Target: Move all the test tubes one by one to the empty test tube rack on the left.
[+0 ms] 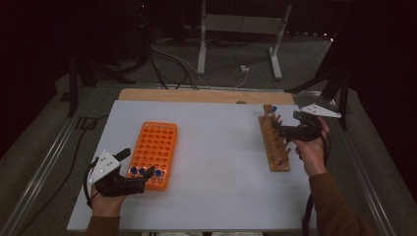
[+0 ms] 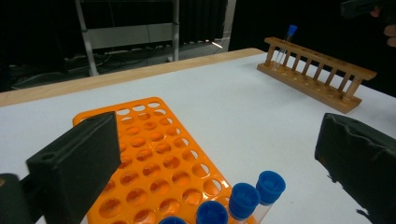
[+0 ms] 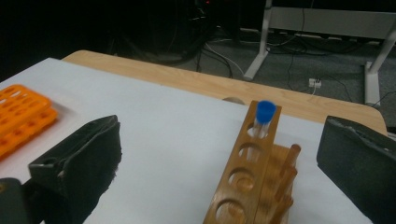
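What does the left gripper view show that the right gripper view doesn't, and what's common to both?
Left gripper view: blue-capped tubes standing in the near end of the orange rack, right below the open jaws, plus the whole length of the wooden rack from the side and the other hand at the top right corner.

Right gripper view: the wooden rack's empty top holes from close above, and the wooden pegs along its side.

Both: the white table, a part of the orange rack, the wooden rack with one blue-capped tube at its far end, jaws apart and empty.

Left gripper [image 1: 140, 183] and right gripper [image 1: 280, 129], both with jaws wide apart, each hand-held, low over table.
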A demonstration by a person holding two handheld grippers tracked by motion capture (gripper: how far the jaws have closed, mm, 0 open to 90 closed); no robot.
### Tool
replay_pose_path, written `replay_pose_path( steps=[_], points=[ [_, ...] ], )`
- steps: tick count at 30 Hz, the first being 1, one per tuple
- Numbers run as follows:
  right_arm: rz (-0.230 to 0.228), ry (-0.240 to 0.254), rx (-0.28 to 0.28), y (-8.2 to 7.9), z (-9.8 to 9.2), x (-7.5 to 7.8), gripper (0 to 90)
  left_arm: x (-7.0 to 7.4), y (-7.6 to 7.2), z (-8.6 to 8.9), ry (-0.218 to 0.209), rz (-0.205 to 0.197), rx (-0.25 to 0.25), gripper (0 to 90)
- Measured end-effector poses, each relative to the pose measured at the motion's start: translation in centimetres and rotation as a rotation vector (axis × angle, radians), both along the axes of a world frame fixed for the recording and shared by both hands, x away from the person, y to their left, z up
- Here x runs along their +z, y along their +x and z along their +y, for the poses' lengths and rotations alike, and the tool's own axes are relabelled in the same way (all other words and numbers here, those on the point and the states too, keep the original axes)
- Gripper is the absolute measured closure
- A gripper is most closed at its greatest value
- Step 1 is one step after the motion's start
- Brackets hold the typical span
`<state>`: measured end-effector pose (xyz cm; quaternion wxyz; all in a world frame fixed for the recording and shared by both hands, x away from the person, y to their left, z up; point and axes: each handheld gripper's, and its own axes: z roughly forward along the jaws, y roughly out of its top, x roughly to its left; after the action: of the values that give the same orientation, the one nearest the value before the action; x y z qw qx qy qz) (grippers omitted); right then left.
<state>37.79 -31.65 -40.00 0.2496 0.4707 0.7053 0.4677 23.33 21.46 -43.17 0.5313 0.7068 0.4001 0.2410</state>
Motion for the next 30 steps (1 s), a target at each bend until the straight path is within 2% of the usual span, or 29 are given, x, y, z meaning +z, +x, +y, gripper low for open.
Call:
replay_pose_path(
  steps=[4, 11, 19, 23, 27, 30],
  points=[
    [0.000, 0.009, -0.021, 1.2, -0.1, 0.1, 0.0, -0.1, -0.1, 0.3, -0.021, -0.002, 0.012, 1.4],
    [0.013, 0.034, -0.055, 2.9, -0.5, -0.3, 4.8, -0.2, -0.1, 0.4, -0.018, 0.000, 0.024, 0.9],
    [0.059, 0.004, -0.072, 4.8, -0.1, -1.9, 9.2, -0.2, -0.1, 0.3, -0.021, 0.000, 0.015, 0.8],
    [0.080, -0.005, -0.104, 5.7, -0.1, -2.7, 17.8, -0.3, -0.1, 0.2, -0.022, 0.002, 0.017, 0.8],
    [0.098, -0.033, -0.095, 6.6, -0.1, -3.3, 39.9, -0.3, 0.0, 0.2, -0.022, 0.000, 0.015, 0.9],
    [0.108, -0.051, -0.097, 7.2, 0.2, -3.6, 50.5, -0.3, -0.1, 0.2, -0.026, 0.000, 0.017, 0.9]
  ],
)
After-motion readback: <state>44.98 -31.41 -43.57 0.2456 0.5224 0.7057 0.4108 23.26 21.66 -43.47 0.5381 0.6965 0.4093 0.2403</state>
